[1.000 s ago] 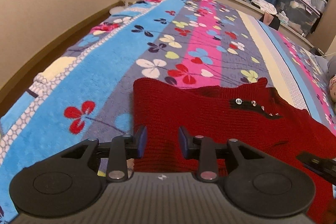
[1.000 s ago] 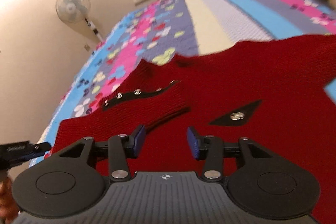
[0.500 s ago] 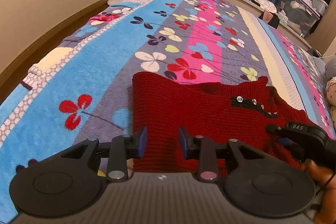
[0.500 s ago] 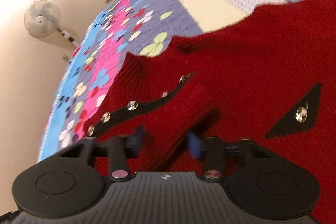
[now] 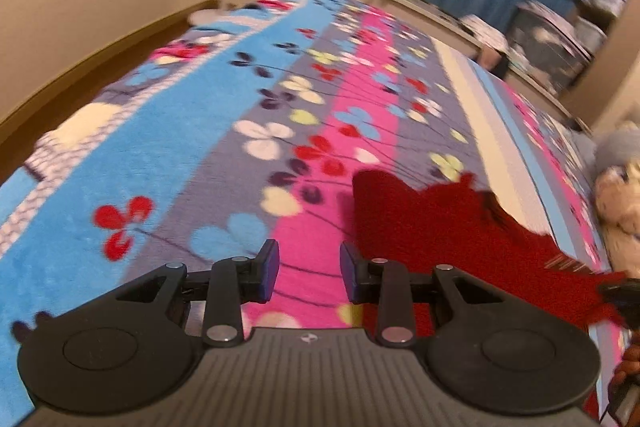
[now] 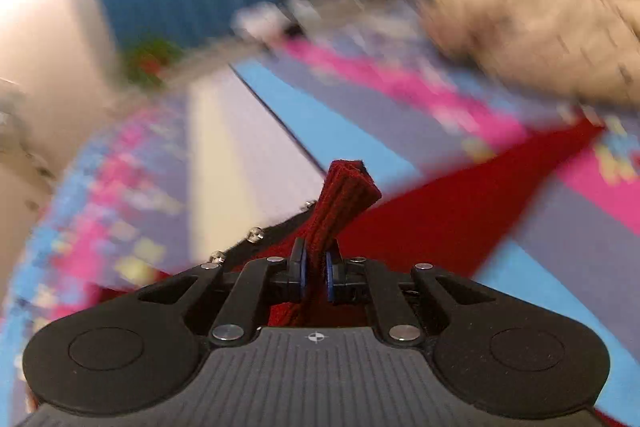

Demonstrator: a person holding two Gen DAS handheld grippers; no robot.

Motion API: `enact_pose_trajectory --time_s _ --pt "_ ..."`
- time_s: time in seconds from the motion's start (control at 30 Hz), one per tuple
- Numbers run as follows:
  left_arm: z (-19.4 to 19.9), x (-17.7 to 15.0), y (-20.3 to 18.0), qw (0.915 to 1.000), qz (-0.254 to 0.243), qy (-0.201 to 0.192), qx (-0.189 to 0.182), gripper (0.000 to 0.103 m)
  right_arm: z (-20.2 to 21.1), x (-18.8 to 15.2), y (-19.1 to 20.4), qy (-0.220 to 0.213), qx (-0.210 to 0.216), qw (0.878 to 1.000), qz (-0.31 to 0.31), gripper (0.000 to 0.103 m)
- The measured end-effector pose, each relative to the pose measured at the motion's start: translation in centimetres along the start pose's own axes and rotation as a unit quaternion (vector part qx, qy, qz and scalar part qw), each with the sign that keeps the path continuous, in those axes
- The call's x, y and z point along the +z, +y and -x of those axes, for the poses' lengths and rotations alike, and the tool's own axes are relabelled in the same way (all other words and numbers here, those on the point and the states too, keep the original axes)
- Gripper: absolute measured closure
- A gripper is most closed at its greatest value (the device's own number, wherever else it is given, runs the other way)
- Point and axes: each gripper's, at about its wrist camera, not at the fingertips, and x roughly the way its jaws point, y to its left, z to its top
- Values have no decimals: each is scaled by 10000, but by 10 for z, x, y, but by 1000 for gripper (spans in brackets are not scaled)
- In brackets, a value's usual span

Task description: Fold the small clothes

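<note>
Surrounding the red sweater [image 5: 448, 227]: floral blanket [image 5: 200, 131], plush toy [image 5: 618, 195]. Right gripper [image 6: 315, 273] jaws clamp a sweater fold; left gripper [image 5: 309, 273] jaws stand part-open, empty.

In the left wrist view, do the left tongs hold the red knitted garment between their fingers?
No, the left tongs stand open over the flowered bed cover, and the red knitted garment lies beside them to the right.

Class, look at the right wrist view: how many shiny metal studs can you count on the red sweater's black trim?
3. One stud lies lowest left, one mid-trim, one beside the pinched red sweater fold. Others may be hidden behind the fold or the hand-held gripper.
</note>
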Motion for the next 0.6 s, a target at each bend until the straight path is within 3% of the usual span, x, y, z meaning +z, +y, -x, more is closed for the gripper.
enact_pose_trajectory --time_s 0.03,0.07,0.17,0.27,0.37,0.43,0.6 --pt "-1 -3 -8 9998 -145 2 -103 67 -8 -1 -10 309 -26 9995 57 92" --pt "-3 -8 -15 9993 -303 21 -206 67 -9 -1 -16 353 -101 9992 133 86" --pt "-9 -23 -38 9956 -789 110 -486 67 6 1 -31 -57 -98 9999 2 76" --pt "-24 -42 -52 9907 -1165 326 -625 67 11 2 -45 41 66 10000 -36 74" --pt "-48 -62 -57 9853 -1520 757 -196 66 21 10 -70 -84 173 9998 89 74" --pt "-54 -66 -57 9827 -1651 820 182 56 27 15 -94 -149 214 9996 82 73" --pt "-48 -65 -61 9820 -1734 724 183 59 36 25 -175 -344 141 9993 -50 68"
